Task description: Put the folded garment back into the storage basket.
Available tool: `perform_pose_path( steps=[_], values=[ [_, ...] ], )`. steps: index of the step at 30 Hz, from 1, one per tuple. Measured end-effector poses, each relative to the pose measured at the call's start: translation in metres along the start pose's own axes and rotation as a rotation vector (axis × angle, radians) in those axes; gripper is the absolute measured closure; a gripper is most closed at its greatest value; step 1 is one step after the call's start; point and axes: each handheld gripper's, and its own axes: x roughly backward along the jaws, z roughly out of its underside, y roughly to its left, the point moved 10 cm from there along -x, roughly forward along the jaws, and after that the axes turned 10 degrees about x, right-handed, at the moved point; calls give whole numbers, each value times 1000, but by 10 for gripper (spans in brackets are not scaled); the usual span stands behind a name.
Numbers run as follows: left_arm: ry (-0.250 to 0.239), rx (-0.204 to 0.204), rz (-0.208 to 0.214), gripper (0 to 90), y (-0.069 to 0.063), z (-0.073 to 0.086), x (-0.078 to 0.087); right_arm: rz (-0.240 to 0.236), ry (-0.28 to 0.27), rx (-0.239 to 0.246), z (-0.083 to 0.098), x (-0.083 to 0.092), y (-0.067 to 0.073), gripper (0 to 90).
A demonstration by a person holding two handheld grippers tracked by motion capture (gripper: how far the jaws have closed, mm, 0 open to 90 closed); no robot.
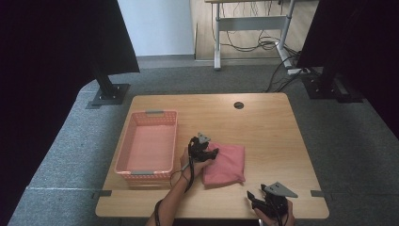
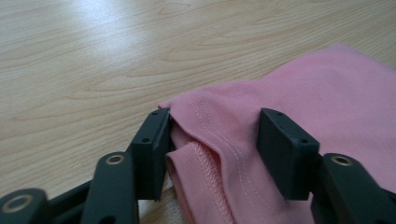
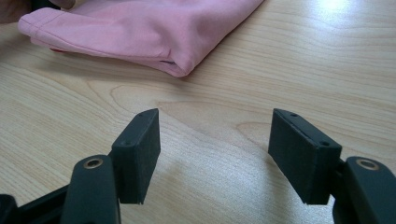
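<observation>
Cloth (image 1: 226, 164), pink, folded, lies on table (image 1: 263, 127) just right of basket (image 1: 147, 145). My left gripper (image 2: 212, 154) sits at cloth's left edge, hemmed fold between jaws; left pad touches fabric, right pad apart from it, so no grasp yet. My right gripper (image 3: 215, 154) rests near table's front edge, jaws spread wide over bare wood, cloth well beyond them.

Both claws are showing matte black blocky jaws with brass-ringed pivots, a grey three-cornered plate (image 1: 280, 189) topping the right claw (image 1: 254, 197).
</observation>
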Motion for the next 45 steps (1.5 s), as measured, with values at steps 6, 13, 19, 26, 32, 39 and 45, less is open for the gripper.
perform_pose_path(
  steps=[6, 13, 19, 26, 32, 39, 45],
  values=[
    [-6, -1, 28, 608, -4, 0, 1, 4, -5, -2, -1, 1, -1, 341],
    [-27, 10, 36, 737, -5, -1, 3, 11, -16, -2, -2, 2, -2, 341],
    [-53, 9, 24, 777, -5, -1, 7, 17, -24, -7, -3, 4, -3, 341],
    [-79, -21, 5, 781, -10, -8, 18, 20, -26, -6, -3, 4, -3, 340],
    [-112, -50, 7, 780, -20, -16, 29, 21, -25, -7, -3, 4, -4, 341],
    [-121, -45, 8, 779, -21, -17, 33, 20, -35, -12, -3, 5, -4, 343],
    [-126, -52, 6, 779, -23, -20, 36, 16, -35, -9, -4, 4, -4, 338]
  ],
)
